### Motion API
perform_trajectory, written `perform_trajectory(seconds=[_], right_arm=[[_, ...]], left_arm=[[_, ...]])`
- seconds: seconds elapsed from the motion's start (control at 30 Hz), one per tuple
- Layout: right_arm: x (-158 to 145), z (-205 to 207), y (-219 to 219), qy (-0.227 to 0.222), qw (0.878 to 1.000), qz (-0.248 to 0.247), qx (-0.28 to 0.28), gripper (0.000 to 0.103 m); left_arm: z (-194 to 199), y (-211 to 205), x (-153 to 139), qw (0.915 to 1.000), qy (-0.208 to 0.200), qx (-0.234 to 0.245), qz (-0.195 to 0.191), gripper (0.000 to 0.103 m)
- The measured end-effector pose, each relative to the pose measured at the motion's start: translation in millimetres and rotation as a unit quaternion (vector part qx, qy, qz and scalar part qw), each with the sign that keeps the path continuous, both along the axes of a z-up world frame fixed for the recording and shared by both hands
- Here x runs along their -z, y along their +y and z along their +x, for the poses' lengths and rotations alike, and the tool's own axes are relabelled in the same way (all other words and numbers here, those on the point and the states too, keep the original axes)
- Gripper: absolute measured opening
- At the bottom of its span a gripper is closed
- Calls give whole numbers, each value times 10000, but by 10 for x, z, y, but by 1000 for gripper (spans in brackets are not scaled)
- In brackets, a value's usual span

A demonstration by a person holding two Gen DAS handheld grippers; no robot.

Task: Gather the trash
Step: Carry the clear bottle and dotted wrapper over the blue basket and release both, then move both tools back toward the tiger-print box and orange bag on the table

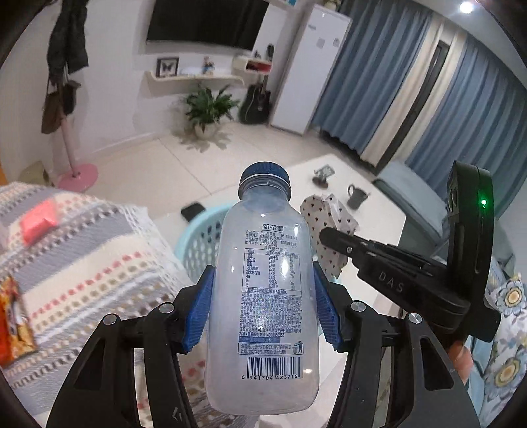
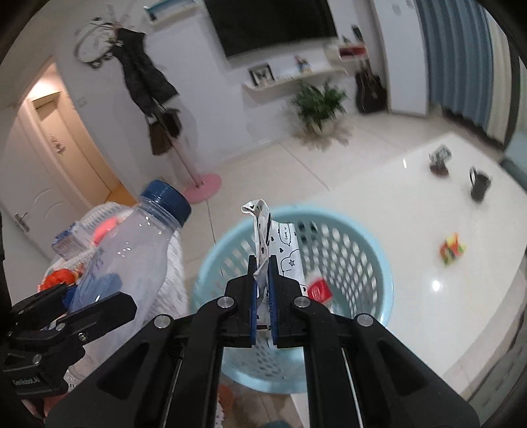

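My left hand-held gripper [image 1: 263,303] clamps a clear plastic bottle [image 1: 265,289] around its middle, blue pads [image 1: 324,309] pressed against both sides, the blue cap [image 1: 265,179] pointing away from me. Just behind the bottle sits a light blue basket [image 1: 197,243]. My right hand-held gripper [image 1: 339,242] comes in from the right, pinching a heart-printed wrapper [image 1: 329,217] near the basket. A patterned blanket [image 1: 82,250] lies to the left, a white worktop [image 1: 362,184] beyond.

The room is bright, with a ceiling lamp [image 1: 466,7] glowing far ahead. Edges bend round and dark. The plant [image 2: 321,102] ahead looks blurry.
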State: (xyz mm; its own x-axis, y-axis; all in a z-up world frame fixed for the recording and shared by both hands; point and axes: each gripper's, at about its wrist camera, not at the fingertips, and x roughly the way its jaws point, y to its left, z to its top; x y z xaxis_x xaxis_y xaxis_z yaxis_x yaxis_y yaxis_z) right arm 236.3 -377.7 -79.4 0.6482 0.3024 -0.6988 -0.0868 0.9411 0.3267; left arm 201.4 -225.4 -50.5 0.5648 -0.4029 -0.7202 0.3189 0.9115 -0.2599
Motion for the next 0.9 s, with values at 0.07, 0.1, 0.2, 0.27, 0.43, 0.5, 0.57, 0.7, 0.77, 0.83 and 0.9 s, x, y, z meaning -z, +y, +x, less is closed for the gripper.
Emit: perform_trajectory(seconds=[0.07,0.1,0.2,0.27,0.43,0.5,0.57,0.7,0.77,0.83,0.9], right_arm=[[194,40,-63,323,9994,79,85,4],[259,61,-89,422,9990,118,116,4],[378,78,-136,592,9978,242,186,5],[422,78,-163,665,9971,298,198,5],[490,48,-229,768,9959,405,247,11],[503,42,-239,819,9949,548,209,11],[508,19,-228,827,9949,528,224,12],[510,-6,-178,877,9946,510,207,26],[485,-29,-138,842,9952,448,215,37],[436,-54,-83,784,9958,436,171,41],[378,-67,-18,734,9964,409,95,41]], left_arm=[[9,-19,87,9999,93,-12,59,55],[40,-41,158,9998,165,3,65,55],[108,-49,258,9995,302,-74,77,55],[154,-30,306,9992,361,-142,57,57],[157,23,289,9994,297,-155,-37,65],[115,31,265,9994,289,-165,-50,66],[94,51,266,9994,295,-180,-84,66],[-2,127,261,9993,269,-220,-103,66],[-40,204,251,9992,268,-255,-153,66],[-104,273,239,9990,252,-313,-210,66],[-176,367,209,9986,213,-400,-267,66]])
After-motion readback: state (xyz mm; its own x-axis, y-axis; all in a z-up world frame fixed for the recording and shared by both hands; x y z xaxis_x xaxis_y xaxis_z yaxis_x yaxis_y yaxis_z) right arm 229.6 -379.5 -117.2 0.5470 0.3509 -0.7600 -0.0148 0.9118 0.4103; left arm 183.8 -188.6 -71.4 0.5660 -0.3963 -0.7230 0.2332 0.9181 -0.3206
